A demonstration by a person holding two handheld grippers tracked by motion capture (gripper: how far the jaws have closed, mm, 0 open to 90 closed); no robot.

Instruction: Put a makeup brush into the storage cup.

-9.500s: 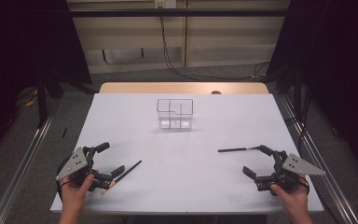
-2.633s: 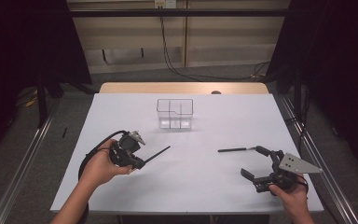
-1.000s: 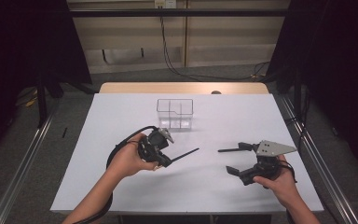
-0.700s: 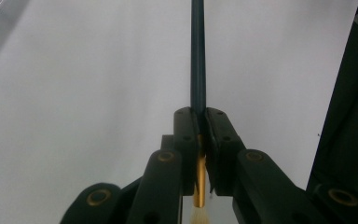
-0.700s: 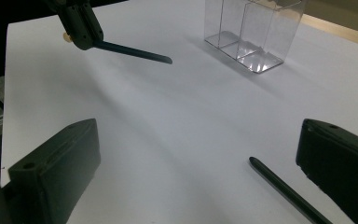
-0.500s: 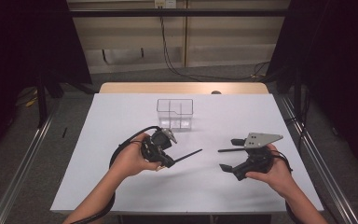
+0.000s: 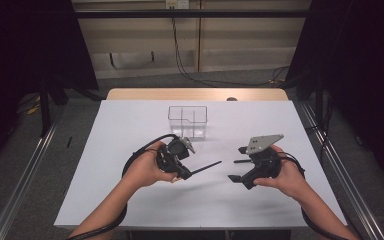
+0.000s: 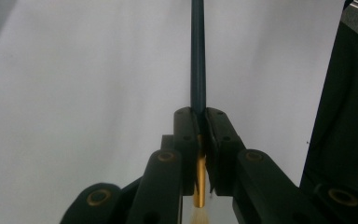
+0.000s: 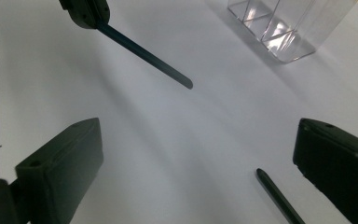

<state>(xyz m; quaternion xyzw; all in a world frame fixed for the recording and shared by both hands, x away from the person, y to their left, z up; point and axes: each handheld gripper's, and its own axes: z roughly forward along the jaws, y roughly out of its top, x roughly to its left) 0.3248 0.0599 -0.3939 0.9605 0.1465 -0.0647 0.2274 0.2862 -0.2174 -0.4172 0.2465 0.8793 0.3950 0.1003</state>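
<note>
Pick-up of the second stick is the step in hand. The left gripper (image 7: pixel 186 172) has its jaws pressed tight on a dark stick (image 8: pixel 198 60) with a gold end, held level above the table (image 7: pixel 130 125), on the person's side of the clear divided box (image 7: pixel 188 120) and to its left. The right gripper (image 7: pixel 240 165), jaws spread wide and empty, hovers on the near right of the box, with the other dark stick (image 9: pixel 279 196) lying on the table between its jaws but untouched. Next, I judge, the right gripper must drop lower, straddle that stick squarely and close on it. Compared with a second ago, the right gripper has come inward and risen a little toward the box; the left one has hardly shifted.
</note>
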